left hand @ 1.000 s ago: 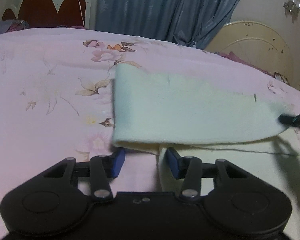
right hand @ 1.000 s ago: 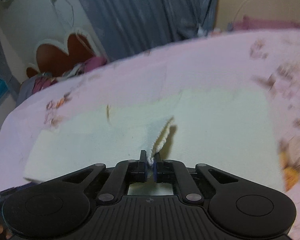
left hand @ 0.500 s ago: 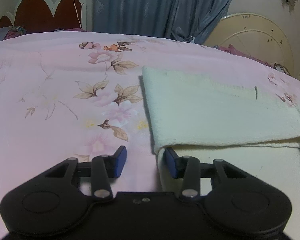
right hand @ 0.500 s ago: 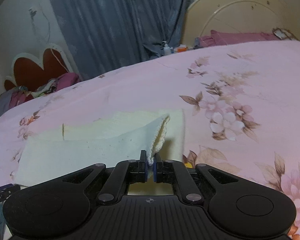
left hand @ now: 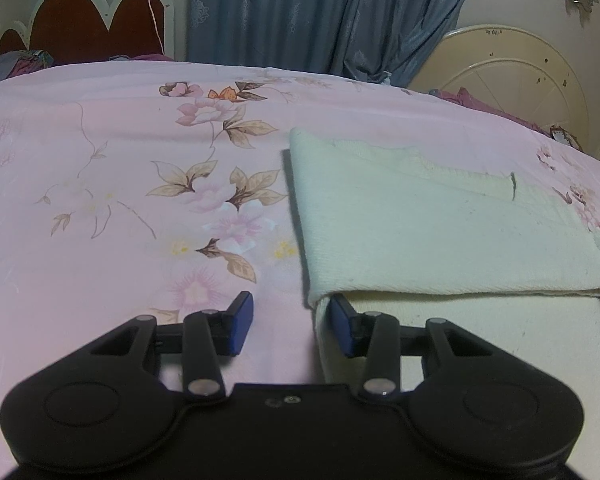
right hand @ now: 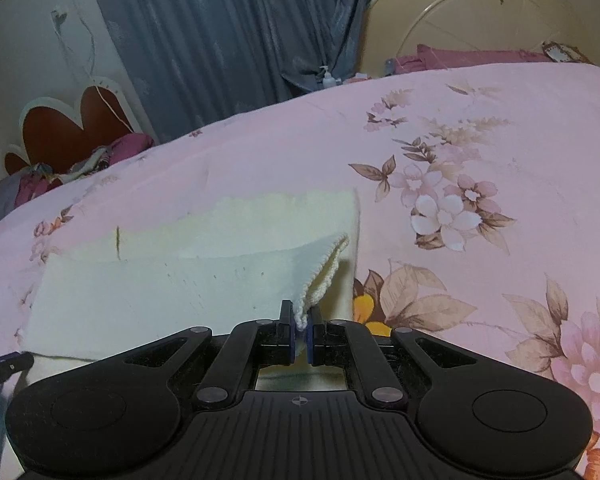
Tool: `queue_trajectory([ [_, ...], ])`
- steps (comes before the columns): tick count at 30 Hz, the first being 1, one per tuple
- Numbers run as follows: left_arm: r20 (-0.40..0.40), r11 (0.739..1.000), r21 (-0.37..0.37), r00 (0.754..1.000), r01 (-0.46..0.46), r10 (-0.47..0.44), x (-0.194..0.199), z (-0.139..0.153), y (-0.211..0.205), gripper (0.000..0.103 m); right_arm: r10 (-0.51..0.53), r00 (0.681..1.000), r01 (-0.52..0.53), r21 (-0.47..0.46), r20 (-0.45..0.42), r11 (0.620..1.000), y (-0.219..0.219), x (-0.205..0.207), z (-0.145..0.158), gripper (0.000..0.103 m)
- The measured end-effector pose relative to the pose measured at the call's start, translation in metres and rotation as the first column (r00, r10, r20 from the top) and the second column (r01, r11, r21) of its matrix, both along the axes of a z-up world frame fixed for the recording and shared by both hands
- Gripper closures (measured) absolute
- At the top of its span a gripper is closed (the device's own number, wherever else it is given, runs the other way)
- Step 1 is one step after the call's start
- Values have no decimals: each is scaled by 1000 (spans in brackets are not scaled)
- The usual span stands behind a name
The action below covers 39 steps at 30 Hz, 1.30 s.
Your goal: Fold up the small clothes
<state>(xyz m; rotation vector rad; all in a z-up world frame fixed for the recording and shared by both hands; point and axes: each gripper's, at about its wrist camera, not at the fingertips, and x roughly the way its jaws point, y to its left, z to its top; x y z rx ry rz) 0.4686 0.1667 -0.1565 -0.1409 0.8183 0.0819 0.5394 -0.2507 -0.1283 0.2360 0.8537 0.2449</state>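
A cream knitted garment (left hand: 440, 240) lies on the pink floral bedspread (left hand: 120, 200), its far part folded over toward me. My left gripper (left hand: 288, 326) is open at the garment's near left corner, its right pad against the cloth edge, holding nothing. In the right wrist view the garment (right hand: 188, 276) shows from its other end. My right gripper (right hand: 299, 334) is shut on its near right corner, lifted slightly off the bed. The tip of my left gripper shows at the left edge of that view (right hand: 4, 364).
A red-and-white headboard (left hand: 84, 24) and blue curtains (left hand: 320, 12) stand behind the bed. A cream round headboard (left hand: 520, 80) is at the right. Bundled clothes (right hand: 60, 172) lie at the bed's far left.
My right gripper has carried the garment's corner across, folding the cloth over itself. The folded edge has shifted right relative to my left gripper, which stays open.
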Motion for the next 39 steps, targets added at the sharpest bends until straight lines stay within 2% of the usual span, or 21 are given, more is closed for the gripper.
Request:
queue_trajectory([
  [5, -1, 1000, -3, 1000, 13, -13, 0, 0, 2, 60, -2, 1000, 2, -14, -31, 1000, 2, 5, -12, 99],
  [7, 11, 999, -33, 999, 41, -41, -2, 1, 7, 53, -8, 1000, 7, -26, -16, 1000, 1, 3, -11, 98],
  [8, 22, 997, -64, 998, 52, -51, -6, 3, 13, 52, -19, 1000, 18, -51, -16, 999, 0, 3, -9, 91],
  [9, 37, 996, -77, 999, 42, -39, -10, 7, 16, 52, -53, 999, 53, -100, 7, 994, 0, 0, -4, 78],
  [10, 72, 997, -77, 997, 26, -20, -14, 12, 19, 52, -68, 996, 74, -121, 54, 990, -1, -5, 4, 48],
  [11, 111, 997, -70, 994, 29, -21, -17, 19, 19, 52, -56, 994, 66, -102, 98, 993, -4, -9, 11, 44],
  [12, 147, 997, -66, 989, 34, -24, -16, 26, 18, 53, -46, 993, 56, -84, 108, 995, -6, -8, 16, 45],
  [13, 179, 996, -73, 983, 49, -35, -11, 31, 15, 53, -41, 993, 51, -85, 114, 995, -5, -6, 19, 58],
  [14, 195, 994, -80, 979, 72, -55, -3, 34, 11, 54, -26, 994, 34, -78, 107, 996, -2, 0, 20, 84],
  [15, 189, 993, -77, 979, 95, -79, 10, 35, 6, 54, -8, 996, 13, -56, 87, 998, 3, 8, 19, 94],
  [16, 176, 990, -67, 978, 125, -112, 27, 35, -3, 55, 13, 998, -11, -40, 68, 999, 10, 16, 17, 98],
  [19, 150, 979, -70, 972, 190, -178, 65, 25, -20, 55, 68, 997, -65, -59, 42, 996, 37, 33, 6, 98],
  [21, 86, 976, -56, 975, 210, -205, 87, 8, -24, 56, 79, 997, -77, -92, 17, 993, 44, 39, -5, 98],
  [23, 86, 979, -45, 977, 198, -194, 90, 1, -15, 59, 6, 1000, -5, -181, 5, 983, 31, 44, -18, 100],
  [24, 89, 977, -70, 977, 200, -194, 88, 1, -8, 60, -30, 1000, 29, -157, -1, 987, 18, 42, -20, 103],
  [26, 96, 975, -64, 974, 213, -206, 84, 2, -3, 59, -34, 999, 32, -117, -8, 993, 8, 38, -20, 103],
  [29, 117, 968, -81, 967, 238, -228, 87, 6, 2, 55, -27, 999, 29, -154, 19, 988, 16, 38, -14, 103],
  [32, 111, 967, -32, 962, 253, -248, 112, 9, 0, 55, -7, 998, 15, -122, 70, 992, 37, 41, 0, 103],
  [35, 68, 964, 16, 962, 264, -264, 137, 3, 7, 56, 90, 996, -88, -133, 5, 987, 70, 55, -8, 103],
  [37, 75, 964, 5, 962, 265, -264, 142, -3, 19, 55, 66, 998, -64, -203, 0, 977, 72, 57, -20, 103],
  [39, 85, 964, -13, 961, 266, -264, 141, 0, 28, 57, 25, 1000, -27, -173, -10, 985, 63, 57, -20, 103],
])
